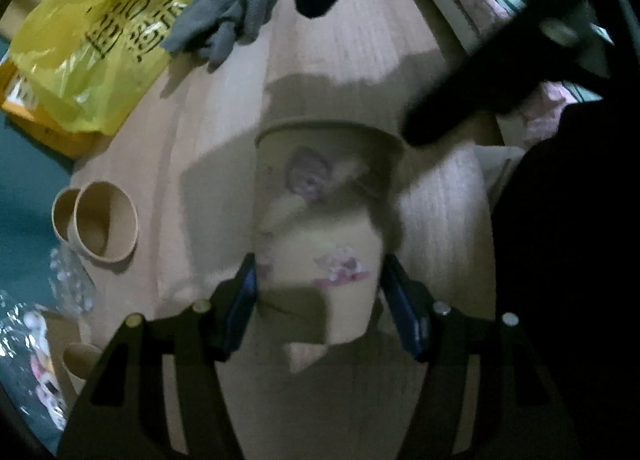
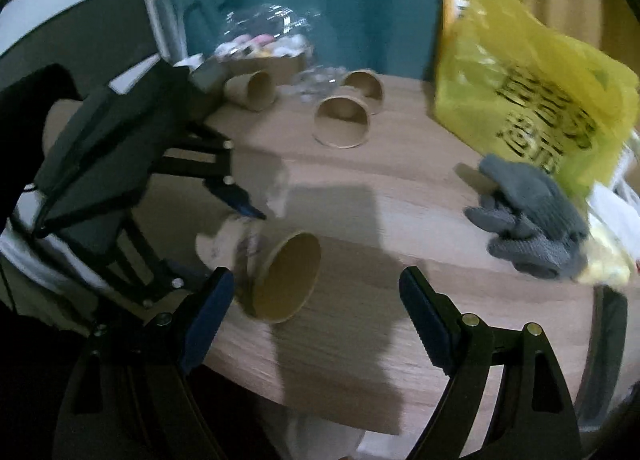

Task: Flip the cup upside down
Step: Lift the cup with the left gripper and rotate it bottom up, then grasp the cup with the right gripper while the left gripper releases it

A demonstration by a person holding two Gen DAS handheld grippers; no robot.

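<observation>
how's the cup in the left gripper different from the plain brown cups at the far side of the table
The held cup has pink and purple prints on a pale wall; the plain cups are bare brown. The held cup lies tipped between the fingers of the left gripper, its mouth sideways toward the right gripper; nothing holds the plain cups on the table. All look like brown-lined paper cups.

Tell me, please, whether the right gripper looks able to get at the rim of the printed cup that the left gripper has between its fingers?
Probably yes. The right gripper is open, and the printed cup lies tilted just ahead of its left finger, mouth towards it. The left gripper flanks only the base end, leaving the rim free.
</observation>
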